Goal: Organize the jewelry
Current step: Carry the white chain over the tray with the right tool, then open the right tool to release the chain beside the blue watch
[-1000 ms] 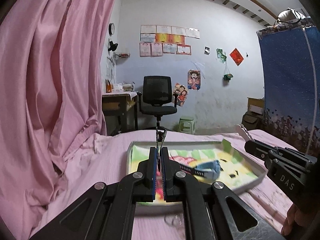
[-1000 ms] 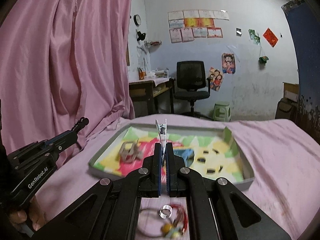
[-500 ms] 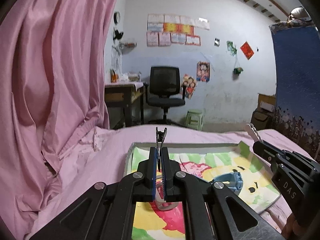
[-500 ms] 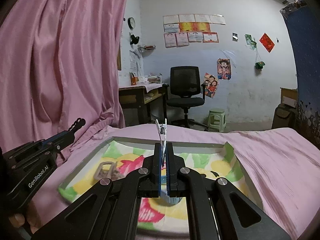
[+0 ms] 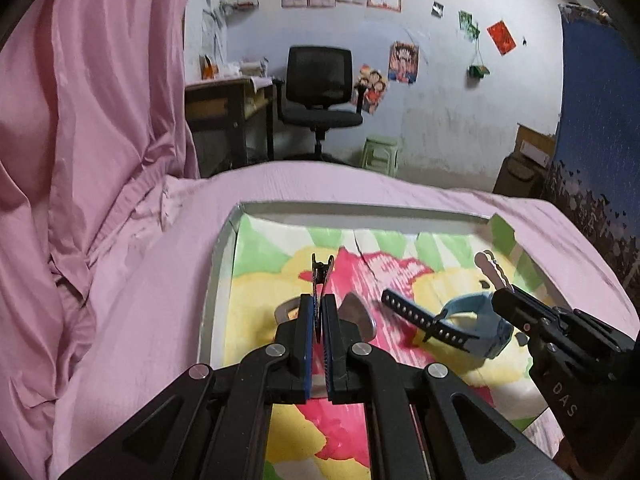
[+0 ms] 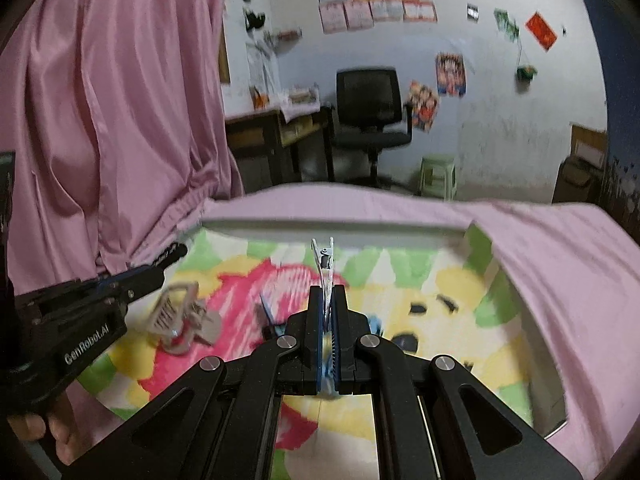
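Observation:
A shallow grey tray (image 5: 216, 280) lined with a bright cartoon print lies on the pink cloth. My left gripper (image 5: 319, 300) is shut on a dark hair clip (image 5: 320, 272) that sticks up from its pads, above the tray's left half. Behind its fingers lies a grey claw clip (image 5: 354, 314); a blue watch (image 5: 478, 320) with a black strap lies to the right. My right gripper (image 6: 327, 292) is shut on a pale slim hair clip (image 6: 325, 260) over the tray's (image 6: 320, 226) middle. The claw clip (image 6: 180, 316) lies to its left, and the watch (image 6: 374, 325) is mostly hidden behind the fingers.
A pink curtain (image 5: 80, 120) hangs along the left. Beyond the table stand a black office chair (image 5: 320, 88), a wooden desk (image 5: 224, 112) and a green stool (image 5: 380, 154). A blue curtain (image 5: 600, 120) is at the right. Small dark pieces (image 6: 418, 309) lie on the tray's right half.
Both grippers have moved forward and down over the tray, tilting lower, each still holding its clip. The ring and bracelet on the near cloth have dropped out of view.

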Available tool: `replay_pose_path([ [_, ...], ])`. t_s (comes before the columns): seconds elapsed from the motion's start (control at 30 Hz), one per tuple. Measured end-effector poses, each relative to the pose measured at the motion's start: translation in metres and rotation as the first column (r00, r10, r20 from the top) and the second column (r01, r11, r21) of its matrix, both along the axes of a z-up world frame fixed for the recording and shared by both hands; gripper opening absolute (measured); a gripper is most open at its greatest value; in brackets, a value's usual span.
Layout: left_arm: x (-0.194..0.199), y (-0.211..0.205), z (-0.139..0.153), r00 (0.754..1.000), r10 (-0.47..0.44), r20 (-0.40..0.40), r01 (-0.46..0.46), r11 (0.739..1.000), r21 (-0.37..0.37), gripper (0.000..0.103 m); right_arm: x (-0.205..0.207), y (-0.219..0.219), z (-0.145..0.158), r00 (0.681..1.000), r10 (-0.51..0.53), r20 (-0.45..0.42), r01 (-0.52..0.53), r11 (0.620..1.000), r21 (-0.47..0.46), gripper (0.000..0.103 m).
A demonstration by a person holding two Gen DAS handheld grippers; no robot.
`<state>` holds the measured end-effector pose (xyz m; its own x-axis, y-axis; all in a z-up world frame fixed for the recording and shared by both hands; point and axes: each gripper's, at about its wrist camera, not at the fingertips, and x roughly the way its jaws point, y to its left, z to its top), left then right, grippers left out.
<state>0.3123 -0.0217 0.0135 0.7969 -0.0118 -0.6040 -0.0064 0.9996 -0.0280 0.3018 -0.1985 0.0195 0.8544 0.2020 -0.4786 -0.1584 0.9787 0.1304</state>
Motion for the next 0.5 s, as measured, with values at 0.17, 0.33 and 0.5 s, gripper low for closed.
replay_pose_path([
  [0.17,0.008,-0.001,-0.007,0.997,-0.016,-0.077,0.016,1.0,0.005,0.005,0.004,0.0,-0.013,0.998,0.006,-0.07,-0.006,1.0,-0.003,0.004],
  [0.33,0.007,0.002,-0.006,0.996,-0.032,-0.088,0.031,0.999,-0.013,0.005,0.007,0.002,-0.014,0.995,0.015,-0.097,-0.017,1.0,-0.014,0.004],
  [0.5,0.003,0.003,-0.005,0.995,-0.049,-0.09,0.047,0.998,-0.029,0.005,0.006,0.003,-0.015,0.994,0.022,-0.109,-0.024,1.0,-0.012,0.004],
])
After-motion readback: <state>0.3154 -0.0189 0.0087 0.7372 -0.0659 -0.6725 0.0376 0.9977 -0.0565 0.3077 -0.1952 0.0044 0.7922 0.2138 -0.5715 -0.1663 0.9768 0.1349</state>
